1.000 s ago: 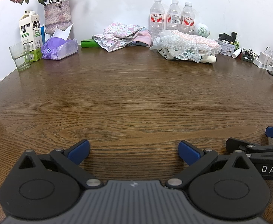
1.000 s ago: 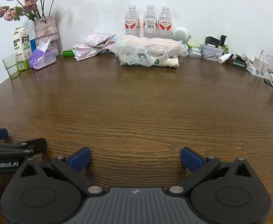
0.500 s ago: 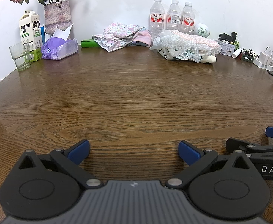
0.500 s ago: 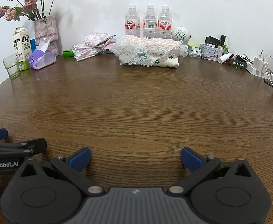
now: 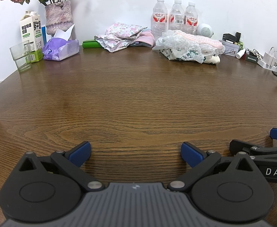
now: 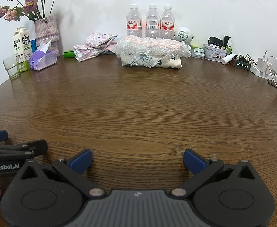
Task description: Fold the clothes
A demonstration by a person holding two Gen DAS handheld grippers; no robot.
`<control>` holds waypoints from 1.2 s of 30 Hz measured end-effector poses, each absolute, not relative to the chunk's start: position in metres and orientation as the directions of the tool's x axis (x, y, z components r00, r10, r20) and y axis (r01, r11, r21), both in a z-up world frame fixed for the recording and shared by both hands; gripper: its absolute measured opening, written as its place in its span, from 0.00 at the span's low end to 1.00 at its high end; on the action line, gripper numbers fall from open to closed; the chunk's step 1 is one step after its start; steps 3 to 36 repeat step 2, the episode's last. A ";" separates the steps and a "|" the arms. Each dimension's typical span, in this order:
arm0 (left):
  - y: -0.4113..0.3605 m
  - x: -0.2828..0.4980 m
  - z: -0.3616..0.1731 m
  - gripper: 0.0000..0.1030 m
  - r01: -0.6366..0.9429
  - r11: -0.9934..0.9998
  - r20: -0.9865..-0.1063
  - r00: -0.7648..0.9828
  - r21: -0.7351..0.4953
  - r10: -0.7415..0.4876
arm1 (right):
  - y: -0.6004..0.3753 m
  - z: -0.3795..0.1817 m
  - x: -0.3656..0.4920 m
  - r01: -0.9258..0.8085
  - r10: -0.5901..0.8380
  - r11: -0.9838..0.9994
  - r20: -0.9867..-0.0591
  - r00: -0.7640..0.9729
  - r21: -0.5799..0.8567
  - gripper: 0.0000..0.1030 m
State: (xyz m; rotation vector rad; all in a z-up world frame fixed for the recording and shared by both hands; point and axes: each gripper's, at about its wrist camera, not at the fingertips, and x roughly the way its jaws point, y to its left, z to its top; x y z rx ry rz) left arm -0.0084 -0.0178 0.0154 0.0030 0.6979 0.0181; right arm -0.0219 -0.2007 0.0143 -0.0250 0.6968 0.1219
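The brown wood-grain worktop [image 6: 138, 113] ran back to a white wall, bare across its whole middle. The clothes lay along that far edge: a folded stack topped with white lace [image 6: 151, 54] at twelve o'clock from my right tool, and a looser floral bundle [image 5: 122, 36] at about eleven o'clock from my left tool, just left of the stack and apart from it.

Nothing had changed over the last second. Both views matched the earlier ones, so neither tool had moved and no garment had been touched. I took that to mean the folding had either not begun on the next piece or was paused between pieces; the floral bundle looked like the one left to do.

My left tool [image 5: 135, 150] sat low at the near edge, its blue pads spread wide and gripping nothing. My right tool [image 6: 137, 158] sat beside it, equally wide and equally empty.

Around the clothes stood three water bottles [image 6: 150, 23] behind the stack, a vase of dried roses [image 5: 58, 17] and a milk carton [image 5: 30, 36] at ten o'clock, a purple tissue pack [image 5: 61, 48] and a glass [image 5: 21, 55] nearby.
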 end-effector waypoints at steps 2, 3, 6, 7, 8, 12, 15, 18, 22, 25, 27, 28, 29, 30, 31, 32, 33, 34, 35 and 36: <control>-0.018 -0.008 0.015 1.00 -0.016 1.000 -0.642 0.766 0.009 0.018 | -0.201 0.014 -0.022 -0.120 0.104 0.993 -0.642 0.760 0.018 1.00; -0.018 -0.008 0.015 1.00 -0.016 1.000 -0.642 0.766 0.009 0.018 | -0.201 0.014 -0.022 -0.120 0.104 0.993 -0.642 0.760 0.018 1.00; -0.018 -0.008 0.015 1.00 -0.016 1.000 -0.642 0.766 0.009 0.018 | -0.201 0.014 -0.022 -0.120 0.104 0.993 -0.642 0.760 0.018 1.00; -0.018 -0.008 0.015 1.00 -0.016 1.000 -0.642 0.766 0.009 0.018 | -0.201 0.014 -0.022 -0.120 0.104 0.993 -0.642 0.760 0.018 1.00; -0.018 -0.008 0.015 1.00 -0.016 1.000 -0.642 0.766 0.009 0.018 | -0.201 0.014 -0.022 -0.120 0.104 0.993 -0.642 0.760 0.018 1.00; -0.018 -0.008 0.015 1.00 -0.016 1.000 -0.642 0.766 0.009 0.018 | -0.201 0.014 -0.022 -0.120 0.104 0.993 -0.642 0.760 0.018 1.00; -0.018 -0.008 0.015 1.00 -0.016 1.000 -0.642 0.766 0.009 0.018 | -0.201 0.014 -0.022 -0.120 0.104 0.993 -0.642 0.760 0.018 1.00; -0.018 -0.008 0.015 1.00 -0.016 1.000 -0.642 0.766 0.009 0.018 | -0.201 0.014 -0.022 -0.120 0.104 0.993 -0.642 0.760 0.018 1.00; -0.018 -0.008 0.015 1.00 -0.016 1.000 -0.642 0.766 0.009 0.018 | -0.201 0.014 -0.022 -0.120 0.104 0.993 -0.642 0.760 0.018 1.00; -0.018 -0.008 0.015 1.00 -0.016 1.000 -0.642 0.766 0.009 0.018 | -0.201 0.014 -0.022 -0.120 0.104 0.993 -0.642 0.760 0.018 1.00; -0.018 -0.008 0.015 1.00 -0.016 1.000 -0.642 0.766 0.009 0.018 | -0.201 0.014 -0.022 -0.120 0.104 0.993 -0.642 0.760 0.018 1.00; -0.018 -0.008 0.015 1.00 -0.016 1.000 -0.642 0.766 0.009 0.018 | -0.201 0.014 -0.022 -0.120 0.104 0.993 -0.642 0.760 0.018 1.00; -0.018 -0.008 0.015 1.00 -0.016 1.000 -0.642 0.766 0.009 0.018 | -0.201 0.014 -0.022 -0.120 0.104 0.993 -0.642 0.760 0.018 1.00; -0.018 -0.008 0.015 1.00 -0.016 1.000 -0.642 0.766 0.009 0.018 | -0.201 0.014 -0.022 -0.120 0.104 0.993 -0.642 0.760 0.018 1.00; -0.018 -0.008 0.015 1.00 -0.016 1.000 -0.642 0.766 0.009 0.018 | -0.201 0.014 -0.022 -0.120 0.104 0.993 -0.642 0.760 0.018 1.00; -0.018 -0.008 0.015 1.00 -0.016 1.000 -0.642 0.766 0.009 0.018 | -0.201 0.014 -0.022 -0.120 0.104 0.993 -0.642 0.760 0.018 1.00; -0.018 -0.008 0.015 1.00 -0.016 1.000 -0.642 0.766 0.009 0.018 | -0.201 0.014 -0.022 -0.120 0.104 0.993 -0.642 0.760 0.018 1.00; -0.018 -0.008 0.015 1.00 -0.016 1.000 -0.642 0.766 0.009 0.018 | -0.201 0.014 -0.022 -0.120 0.104 0.993 -0.642 0.760 0.018 1.00; -0.018 -0.008 0.015 1.00 -0.016 1.000 -0.642 0.766 0.009 0.018 | -0.201 0.014 -0.022 -0.120 0.104 0.993 -0.642 0.760 0.018 1.00; -0.018 -0.008 0.015 1.00 -0.016 1.000 -0.642 0.766 0.009 0.018 | -0.201 0.014 -0.022 -0.120 0.104 0.993 -0.642 0.760 0.018 1.00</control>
